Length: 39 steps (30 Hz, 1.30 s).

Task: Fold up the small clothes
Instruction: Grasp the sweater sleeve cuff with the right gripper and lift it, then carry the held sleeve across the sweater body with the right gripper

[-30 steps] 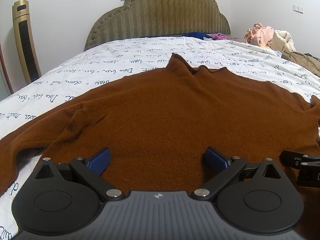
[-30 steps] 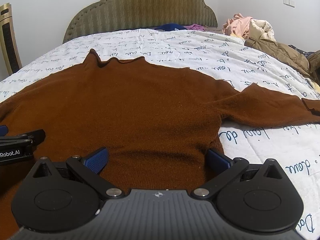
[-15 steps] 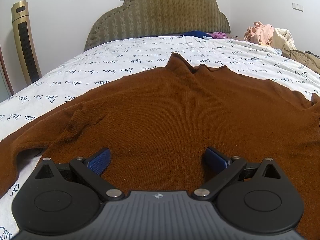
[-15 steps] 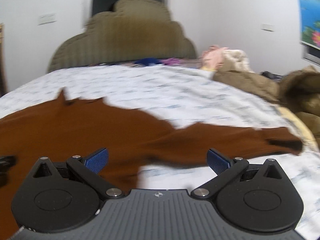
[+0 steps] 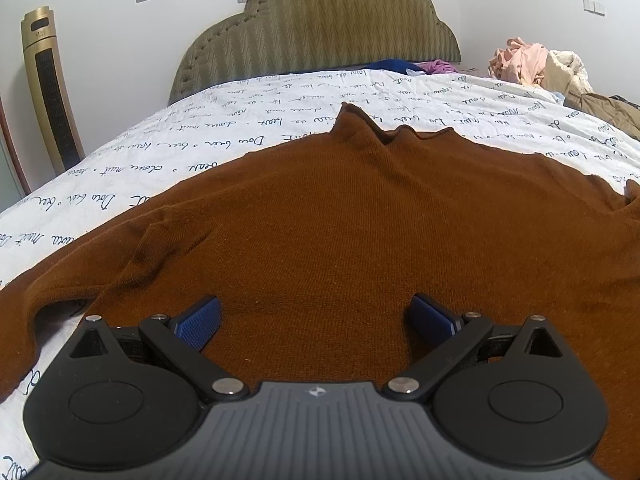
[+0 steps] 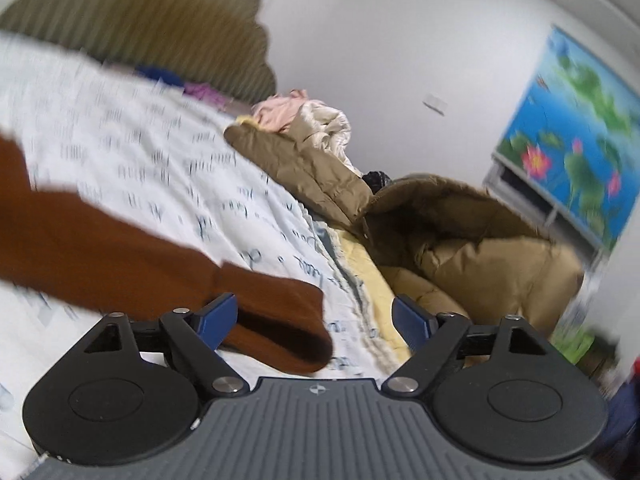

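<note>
A brown knit sweater (image 5: 340,216) lies flat on the bed, collar toward the headboard, sleeves spread to both sides. My left gripper (image 5: 314,316) hovers over the sweater's lower body, open, with only flat cloth below its blue pads. In the blurred right wrist view, the sweater's right sleeve (image 6: 120,248) runs in from the left and its cuff (image 6: 288,320) ends between the fingers of my right gripper (image 6: 314,316). That gripper's jaws are closing around the cuff; the pads stand apart from it.
The white bedsheet (image 5: 240,136) with script print covers the bed under a padded headboard (image 5: 320,28). Olive-brown jackets (image 6: 460,240) and pink and cream clothes (image 6: 304,114) are piled along the bed's right edge. A gold tower fan (image 5: 50,92) stands at left.
My right gripper swung right from the sweater's body to the end of the right sleeve, rolled, and its fingers narrowed. It left the left wrist view. The left gripper stayed put.
</note>
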Each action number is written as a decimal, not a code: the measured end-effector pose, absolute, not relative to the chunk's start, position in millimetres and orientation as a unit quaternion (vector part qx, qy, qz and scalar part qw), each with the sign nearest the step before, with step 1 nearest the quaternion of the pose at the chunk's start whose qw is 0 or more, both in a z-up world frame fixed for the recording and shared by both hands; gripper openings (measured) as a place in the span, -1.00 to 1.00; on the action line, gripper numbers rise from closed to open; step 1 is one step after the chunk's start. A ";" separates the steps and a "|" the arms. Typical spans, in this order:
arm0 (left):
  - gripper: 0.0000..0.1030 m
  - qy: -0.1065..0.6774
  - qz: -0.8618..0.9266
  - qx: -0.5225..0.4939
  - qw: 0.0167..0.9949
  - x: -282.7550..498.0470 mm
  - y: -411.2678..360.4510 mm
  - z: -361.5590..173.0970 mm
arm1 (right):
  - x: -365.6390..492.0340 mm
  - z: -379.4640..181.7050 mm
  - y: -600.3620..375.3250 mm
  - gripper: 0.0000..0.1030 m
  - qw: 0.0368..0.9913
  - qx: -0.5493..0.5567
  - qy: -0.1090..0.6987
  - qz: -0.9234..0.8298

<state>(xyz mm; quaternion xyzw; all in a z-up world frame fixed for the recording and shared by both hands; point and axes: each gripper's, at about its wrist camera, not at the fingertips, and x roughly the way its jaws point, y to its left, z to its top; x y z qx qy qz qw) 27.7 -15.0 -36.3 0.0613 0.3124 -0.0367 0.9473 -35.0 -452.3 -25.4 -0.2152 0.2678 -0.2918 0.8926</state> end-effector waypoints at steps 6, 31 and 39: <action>0.97 0.312 -0.035 0.066 0.947 27.6 -17.2 -36.4 | -6.6 -44.9 -452.4 0.57 0.868 -0.290 0.302 -0.269; 0.97 0.316 -0.035 0.072 0.946 28.5 -17.6 -34.3 | -107.9 3.6 -575.7 -0.88 0.890 0.151 0.138 -0.408; 0.97 0.305 -0.023 0.088 0.948 29.9 -15.7 -20.0 | -90.6 7.6 -529.0 -0.88 0.913 0.135 0.143 -0.356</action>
